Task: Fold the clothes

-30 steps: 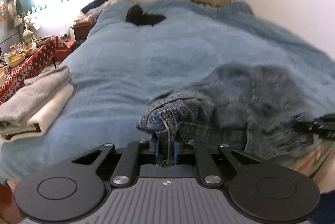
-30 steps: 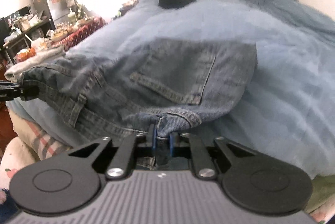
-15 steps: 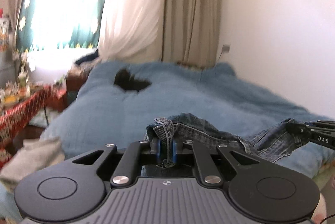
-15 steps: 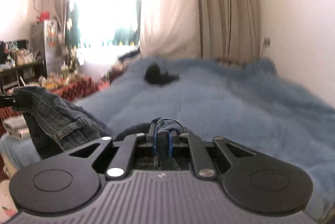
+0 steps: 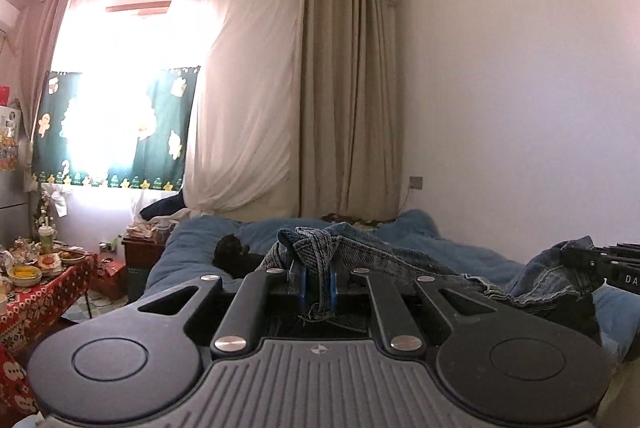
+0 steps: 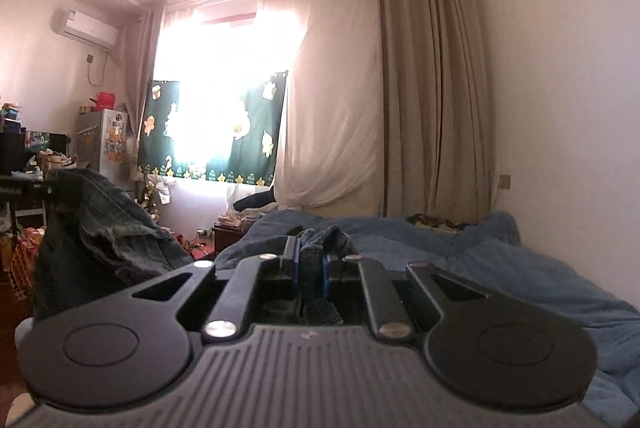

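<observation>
Denim bunched between both tongs: left tongs (image 5: 316, 278) clamped narrow on a fold of the jeans (image 5: 384, 256), right tongs (image 6: 311, 266) pinched likewise on another bunch. Jeans strung between the two, held level above the blue bed (image 6: 500, 268), sagging toward the far pair. Open air ahead, up to curtains (image 5: 340, 100) and bare wall. Left of the tongs, a patterned surface (image 5: 36, 292) crowded with bowls; beyond, a fridge (image 6: 102, 144). Dark lump (image 5: 234, 260) on the bed, too dim to identify. Lower jeans hidden behind the black housings.
</observation>
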`<state>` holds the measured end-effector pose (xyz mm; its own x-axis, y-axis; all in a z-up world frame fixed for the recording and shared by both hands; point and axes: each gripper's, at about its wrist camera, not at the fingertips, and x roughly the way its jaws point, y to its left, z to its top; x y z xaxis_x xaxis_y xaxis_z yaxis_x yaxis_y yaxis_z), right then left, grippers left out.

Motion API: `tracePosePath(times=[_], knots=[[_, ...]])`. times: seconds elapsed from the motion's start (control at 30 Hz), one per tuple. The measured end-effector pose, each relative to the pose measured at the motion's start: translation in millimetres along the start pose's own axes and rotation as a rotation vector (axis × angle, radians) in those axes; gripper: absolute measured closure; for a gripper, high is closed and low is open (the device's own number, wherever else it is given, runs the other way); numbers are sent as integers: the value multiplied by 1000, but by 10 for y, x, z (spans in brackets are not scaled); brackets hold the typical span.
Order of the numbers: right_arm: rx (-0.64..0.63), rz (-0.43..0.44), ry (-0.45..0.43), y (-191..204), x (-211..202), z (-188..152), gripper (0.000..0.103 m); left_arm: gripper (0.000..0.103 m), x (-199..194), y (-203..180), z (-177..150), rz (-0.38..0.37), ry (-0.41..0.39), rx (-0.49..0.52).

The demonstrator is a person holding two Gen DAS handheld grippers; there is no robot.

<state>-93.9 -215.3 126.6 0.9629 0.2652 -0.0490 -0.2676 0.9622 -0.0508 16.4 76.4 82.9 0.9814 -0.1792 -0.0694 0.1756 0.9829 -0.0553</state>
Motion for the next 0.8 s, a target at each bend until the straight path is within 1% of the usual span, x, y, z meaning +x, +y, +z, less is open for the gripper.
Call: tracePosePath(times=[0.03,0.1,0.2,0.27,0.4,0.53,0.57,0.6,0.7,0.73,0.8], knots=[[14,3,16,-9,25,-32,92,93,48,1,-23,6,11,0],[53,17,62,-57,92,-127,92,93,202,30,-133,20,64,-17],[72,16,129,-115,305,-340,92,93,477,97,-327,32,143,-48],[72,12,164,-148,482,-465,92,93,676,120,-419,36,173,-53],[78,3,211,-277,959,-658,92,93,1037,60,-472,50,191,-9],[95,-13,260,-418,1611,-811,92,93,1567,24,-548,59,236,10],[108,-17,278,-474,1777,-855,92,93,1710,55,-600,64,260,6],[117,-21,298,-498,2078,-886,92,93,1853,85,-652,69,284,1],[153,-24,359,-617,2743,-1050,92,93,2213,174,-827,82,360,-29],[156,-30,381,-646,2879,-1131,92,93,2322,203,-887,85,386,-42],[155,-36,425,-685,3285,-1281,92,93,2505,242,-1003,93,430,-65]])
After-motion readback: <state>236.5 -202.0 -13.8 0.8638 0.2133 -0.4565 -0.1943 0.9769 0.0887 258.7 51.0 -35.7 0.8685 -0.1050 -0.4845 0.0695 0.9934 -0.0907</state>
